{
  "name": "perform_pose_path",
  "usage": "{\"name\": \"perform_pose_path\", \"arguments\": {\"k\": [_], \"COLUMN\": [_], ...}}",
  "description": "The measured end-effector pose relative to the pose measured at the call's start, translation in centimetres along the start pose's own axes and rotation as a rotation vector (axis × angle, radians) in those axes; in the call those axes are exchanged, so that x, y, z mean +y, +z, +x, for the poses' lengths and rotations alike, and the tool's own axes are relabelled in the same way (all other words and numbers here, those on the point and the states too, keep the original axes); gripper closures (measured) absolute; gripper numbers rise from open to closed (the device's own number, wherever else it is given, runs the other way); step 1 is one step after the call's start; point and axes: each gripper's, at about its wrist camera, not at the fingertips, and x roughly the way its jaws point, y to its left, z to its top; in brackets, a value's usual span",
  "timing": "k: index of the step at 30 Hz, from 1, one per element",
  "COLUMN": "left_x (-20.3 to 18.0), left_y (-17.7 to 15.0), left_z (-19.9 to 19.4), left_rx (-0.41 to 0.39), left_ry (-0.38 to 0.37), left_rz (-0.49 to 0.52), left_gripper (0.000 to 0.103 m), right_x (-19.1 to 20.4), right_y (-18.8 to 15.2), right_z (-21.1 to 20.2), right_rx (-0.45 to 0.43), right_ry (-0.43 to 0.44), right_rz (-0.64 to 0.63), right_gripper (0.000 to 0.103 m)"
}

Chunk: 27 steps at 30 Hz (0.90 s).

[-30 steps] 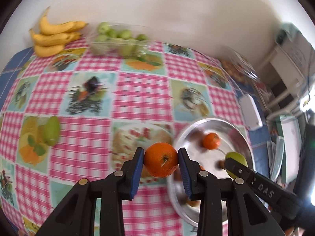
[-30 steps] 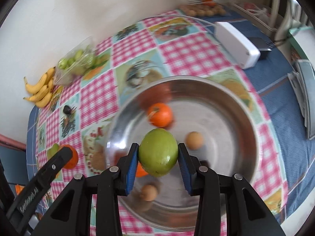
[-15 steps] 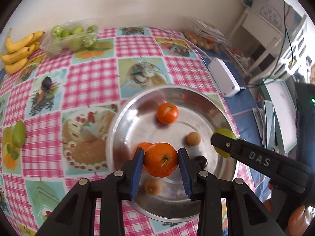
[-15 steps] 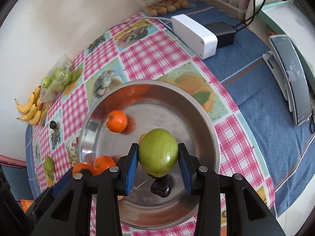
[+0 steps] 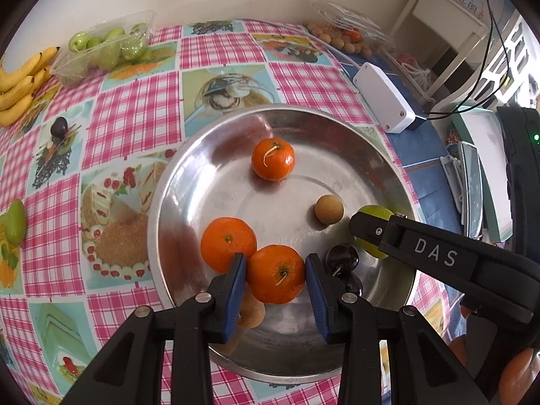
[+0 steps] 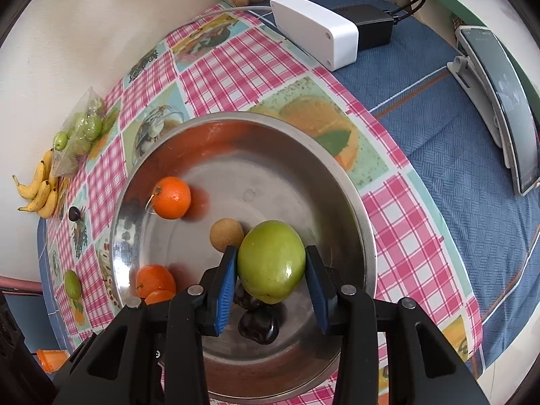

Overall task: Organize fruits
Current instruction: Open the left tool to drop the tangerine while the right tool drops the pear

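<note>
My left gripper [image 5: 275, 275] is shut on an orange mandarin [image 5: 276, 274], held low over the near side of a steel bowl [image 5: 189, 182]. My right gripper [image 6: 271, 263] is shut on a green fruit [image 6: 271, 261] above the same bowl [image 6: 347, 209]; in the left wrist view the right gripper [image 5: 368, 233] reaches in from the right with the green fruit [image 5: 373, 211]. Inside the bowl lie two mandarins [image 5: 273, 158] [image 5: 227, 243], a small brown round fruit [image 5: 329, 209], dark cherries [image 5: 342, 258] and another brown fruit [image 5: 251, 314] under my left fingers.
On the checked tablecloth [image 5: 135, 114] sit bananas [image 5: 20, 84], a clear tray of green fruits [image 5: 108, 47] and a lone green fruit [image 5: 15, 222]. A box of small brown fruits [image 5: 344, 38], a white adapter [image 5: 383, 98] and a phone stand [image 6: 503, 101] lie to the right.
Both grippers moved over the bowl and sank toward it, each still gripping its fruit. The left one came from above the cloth on the bowl's left side.
</note>
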Motion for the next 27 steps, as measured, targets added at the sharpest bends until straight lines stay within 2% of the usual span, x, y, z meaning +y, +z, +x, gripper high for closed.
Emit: {"name": "perform_pose_path", "arguments": {"k": [14, 16, 19, 24, 27], "left_x": [0.0, 0.0, 0.0, 0.4, 1.7], "left_y": [0.1, 0.2, 0.3, 0.7, 1.1], "left_z": [0.1, -0.1, -0.7, -1.9, -2.6], "left_rx": [0.01, 0.009, -0.004, -0.037, -0.057], "left_ry": [-0.012, -0.018, -0.028, -0.038, -0.032], "left_rz": [-0.019, -0.015, -0.012, -0.018, -0.054], "left_gripper": [0.062, 0.057, 0.056, 0.054, 0.053], "right_x": [0.1, 0.4, 0.8, 1.7, 2.2], "right_y": [0.2, 0.4, 0.6, 0.8, 0.9], "right_z": [0.2, -0.4, -1.4, -3.3, -4.3], "right_rx": [0.0, -0.019, -0.041, -0.082, -0.104], "right_ry": [-0.021, -0.024, -0.035, -0.029, -0.02], "right_rz": [0.013, 0.007, -0.007, -0.034, -0.045], "right_gripper": [0.061, 0.06, 0.053, 0.053, 0.053]}}
